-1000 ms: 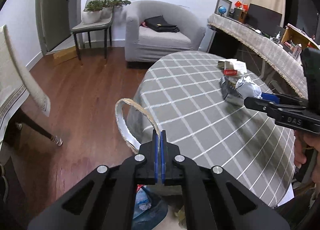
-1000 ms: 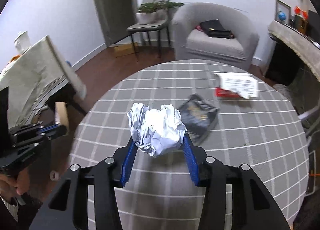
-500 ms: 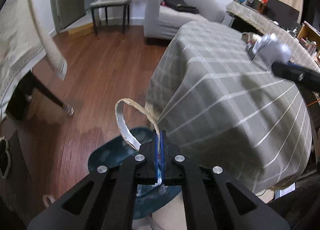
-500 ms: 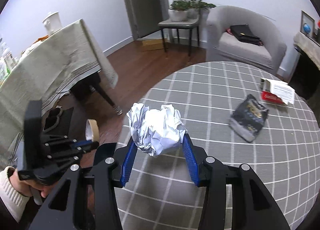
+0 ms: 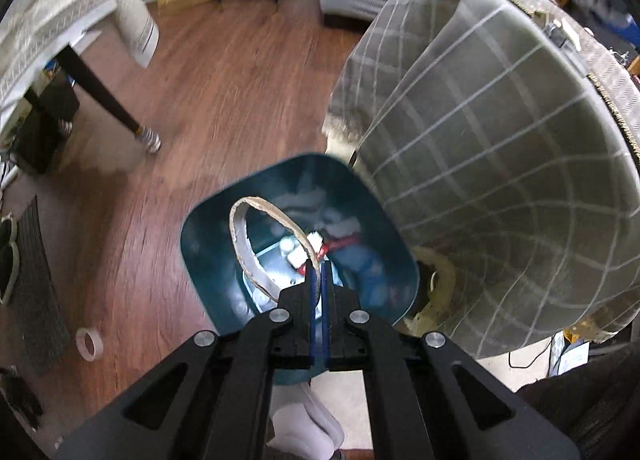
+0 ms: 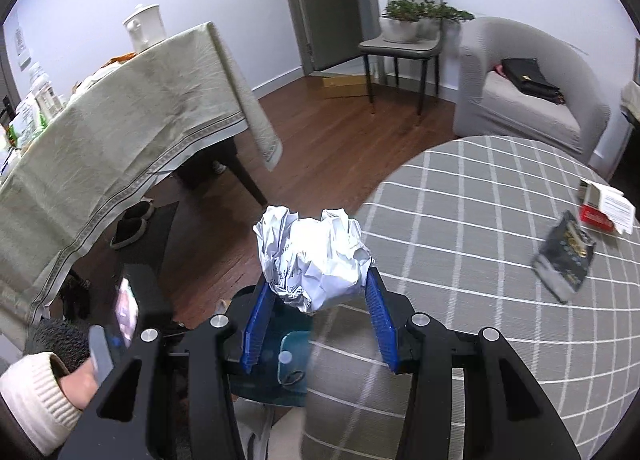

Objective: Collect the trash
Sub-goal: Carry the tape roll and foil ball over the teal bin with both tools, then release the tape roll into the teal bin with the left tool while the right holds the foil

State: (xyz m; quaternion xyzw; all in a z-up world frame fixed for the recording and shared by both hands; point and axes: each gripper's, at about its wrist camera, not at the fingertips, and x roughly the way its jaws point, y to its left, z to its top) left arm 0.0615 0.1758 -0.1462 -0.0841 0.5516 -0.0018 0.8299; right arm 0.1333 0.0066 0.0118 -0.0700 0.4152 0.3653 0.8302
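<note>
My left gripper point(image 5: 319, 268) is shut on an empty cardboard tape ring point(image 5: 240, 232) and holds it over the open teal trash bin point(image 5: 200, 236) on the floor, which holds several scraps. My right gripper point(image 6: 316, 284) is shut on a crumpled white paper ball point(image 6: 314, 256) at the round table's left edge, above the bin point(image 6: 276, 348). A dark snack wrapper point(image 6: 566, 254) and a red-and-white box point(image 6: 604, 207) lie on the grey checked tablecloth point(image 6: 460, 219).
The round table's hanging cloth point(image 5: 500, 163) is right of the bin. A roll of tape point(image 5: 89, 344) lies on the wood floor. A cloth-covered table point(image 6: 104, 131), a chair with plants point(image 6: 404, 35) and a grey armchair point(image 6: 532, 99) stand beyond.
My left gripper has dropped down and tilted over the bin with the tape ring. My right gripper has carried the paper ball left toward the table edge, over the bin.
</note>
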